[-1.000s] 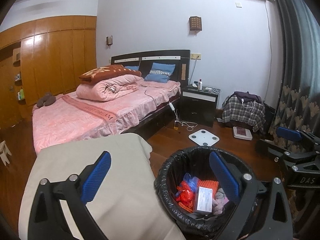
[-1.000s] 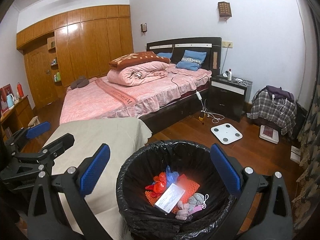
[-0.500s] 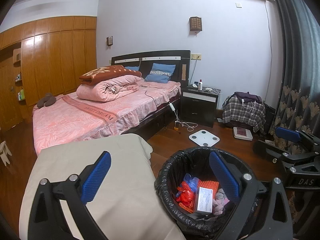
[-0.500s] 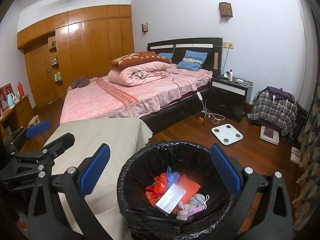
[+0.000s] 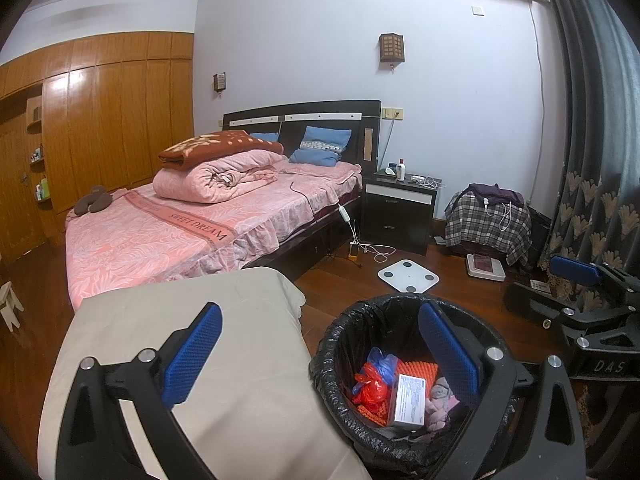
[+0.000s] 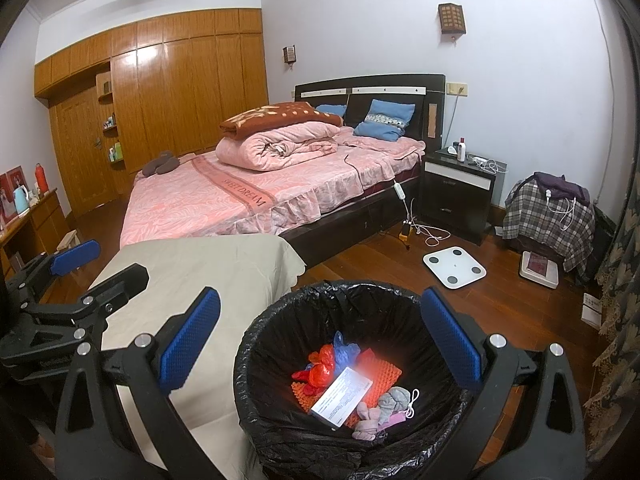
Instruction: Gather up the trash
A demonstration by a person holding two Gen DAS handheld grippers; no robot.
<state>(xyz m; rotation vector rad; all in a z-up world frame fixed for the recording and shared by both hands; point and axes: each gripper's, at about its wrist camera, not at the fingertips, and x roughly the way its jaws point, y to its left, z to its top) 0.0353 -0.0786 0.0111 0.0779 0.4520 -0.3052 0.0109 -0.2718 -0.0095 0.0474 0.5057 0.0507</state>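
The bin [image 6: 352, 380], lined with a black bag, stood on the floor just beside the cloth-covered table [image 5: 192, 360], so trash from the table could drop straight in. Inside lay a white box [image 6: 342, 396], a red bag [image 6: 320, 368], an orange mat [image 5: 416, 372] and grey cloth [image 6: 394, 398]. The left gripper [image 5: 320, 360] and the right gripper [image 6: 320, 354] both hung above it with jaws wide apart and empty. I judge the collecting nearly finished.

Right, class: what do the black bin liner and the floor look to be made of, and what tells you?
Black bin liner: thin plastic film, seemingly; it crinkles and glints along the rim. Reddish-brown floor: wood or wood-look planks, polished; board seams and a soft sheen show.
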